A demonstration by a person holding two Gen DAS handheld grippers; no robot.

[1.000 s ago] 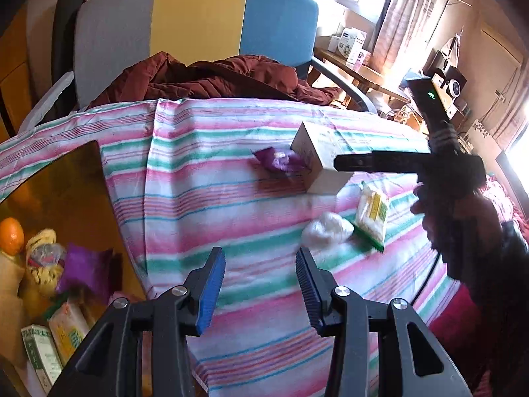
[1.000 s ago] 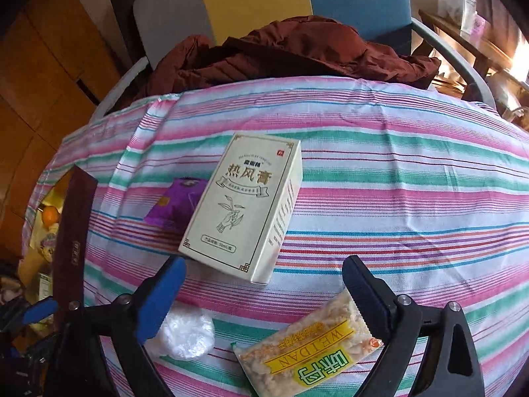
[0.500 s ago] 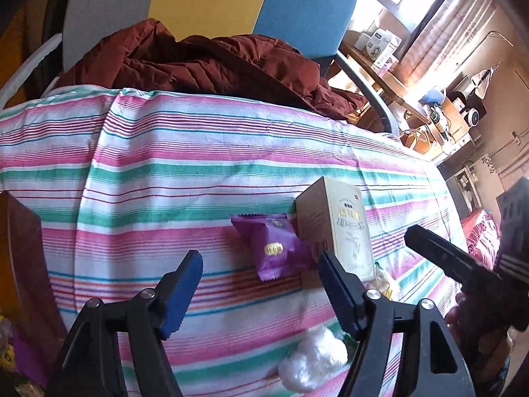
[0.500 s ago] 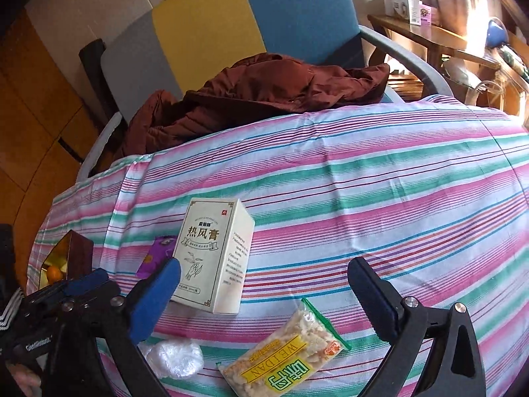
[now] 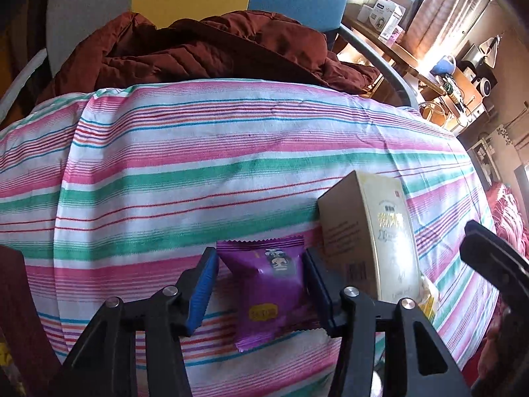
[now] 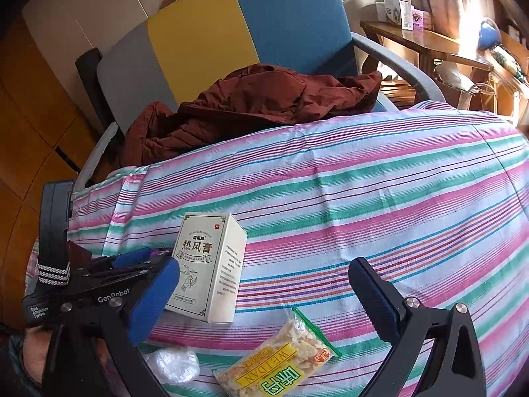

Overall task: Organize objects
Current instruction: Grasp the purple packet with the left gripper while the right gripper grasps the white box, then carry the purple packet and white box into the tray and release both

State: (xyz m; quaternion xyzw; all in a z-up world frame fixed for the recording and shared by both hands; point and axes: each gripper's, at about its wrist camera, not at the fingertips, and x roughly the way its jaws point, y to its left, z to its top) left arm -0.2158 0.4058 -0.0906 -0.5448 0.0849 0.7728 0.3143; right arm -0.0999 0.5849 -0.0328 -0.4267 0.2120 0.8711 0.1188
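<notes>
A purple snack packet [image 5: 267, 284] lies on the striped cloth [image 5: 198, 172], just left of a white medicine box [image 5: 373, 231]. My left gripper [image 5: 261, 264] points down over the packet and its jaws are closing, with both blue pads touching the packet's sides. In the right wrist view the left gripper [image 6: 132, 264] sits left of the white box [image 6: 208, 264]. My right gripper [image 6: 264, 271] hangs wide open above the cloth with nothing between its pads. A yellow snack bag [image 6: 277, 364] and a crumpled white plastic wad [image 6: 175, 364] lie below it.
A dark red jacket [image 5: 205, 49] lies on a grey, yellow and blue chair [image 6: 205, 39] behind the table. A dark brown box edge [image 5: 16, 314] stands at the left. A wooden side table [image 6: 423, 36] with cartons is at the back right.
My left gripper swung right from the brown box to the purple packet, opened wide, then closed around it. The right gripper rose a little, rolled and opened slightly wider.
</notes>
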